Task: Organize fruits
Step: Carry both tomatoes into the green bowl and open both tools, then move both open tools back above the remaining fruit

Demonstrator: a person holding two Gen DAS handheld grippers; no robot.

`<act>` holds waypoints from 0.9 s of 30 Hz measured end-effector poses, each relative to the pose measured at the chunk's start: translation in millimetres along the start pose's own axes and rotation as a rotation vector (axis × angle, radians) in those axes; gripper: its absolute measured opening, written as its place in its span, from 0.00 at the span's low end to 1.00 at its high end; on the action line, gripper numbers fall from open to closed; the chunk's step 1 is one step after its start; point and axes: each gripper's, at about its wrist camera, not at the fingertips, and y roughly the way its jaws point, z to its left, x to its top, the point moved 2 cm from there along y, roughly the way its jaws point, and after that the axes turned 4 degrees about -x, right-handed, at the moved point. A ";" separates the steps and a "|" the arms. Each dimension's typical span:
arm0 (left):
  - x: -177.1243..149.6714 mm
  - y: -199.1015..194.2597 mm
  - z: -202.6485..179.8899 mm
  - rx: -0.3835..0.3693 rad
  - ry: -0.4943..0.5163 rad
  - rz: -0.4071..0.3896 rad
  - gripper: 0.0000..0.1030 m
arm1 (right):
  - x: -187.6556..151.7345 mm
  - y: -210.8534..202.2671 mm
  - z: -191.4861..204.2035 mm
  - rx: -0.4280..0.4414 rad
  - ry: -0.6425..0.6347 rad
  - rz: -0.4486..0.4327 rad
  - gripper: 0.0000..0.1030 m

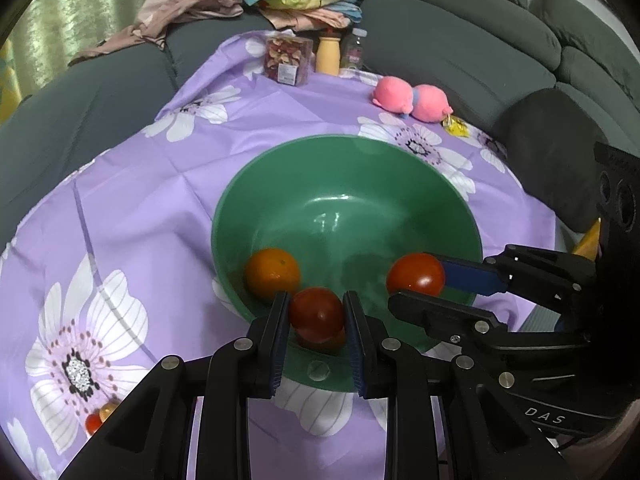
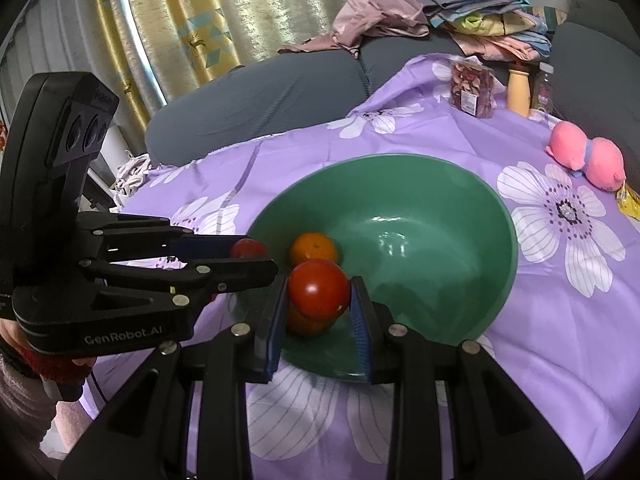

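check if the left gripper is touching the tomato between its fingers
Touching. In the left wrist view the left gripper has both blue pads pressed against the sides of the tomato, held over the near rim of the green bowl, no gap either side.

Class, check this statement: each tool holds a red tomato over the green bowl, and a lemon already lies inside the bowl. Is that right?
One detail is wrong: the fruit lying in the green bowl is an orange, not a lemon, as the left wrist view shows. The rest stands: the left tool and the right tool each hold a red tomato over the bowl.
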 end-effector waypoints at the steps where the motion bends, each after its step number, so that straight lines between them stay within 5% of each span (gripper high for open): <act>1: 0.0 1.4 -0.2 -0.001 0.000 0.003 0.26 | -0.2 1.0 -0.3 -0.004 0.001 0.004 0.30; 17: -3.2 -8.8 6.5 0.025 -0.023 -0.017 0.26 | -2.4 -9.3 1.2 -0.032 0.000 -0.002 0.32; 27: -28.8 -43.2 30.6 0.067 -0.116 -0.062 0.34 | -4.1 -21.3 19.0 -0.024 -0.024 -0.003 0.43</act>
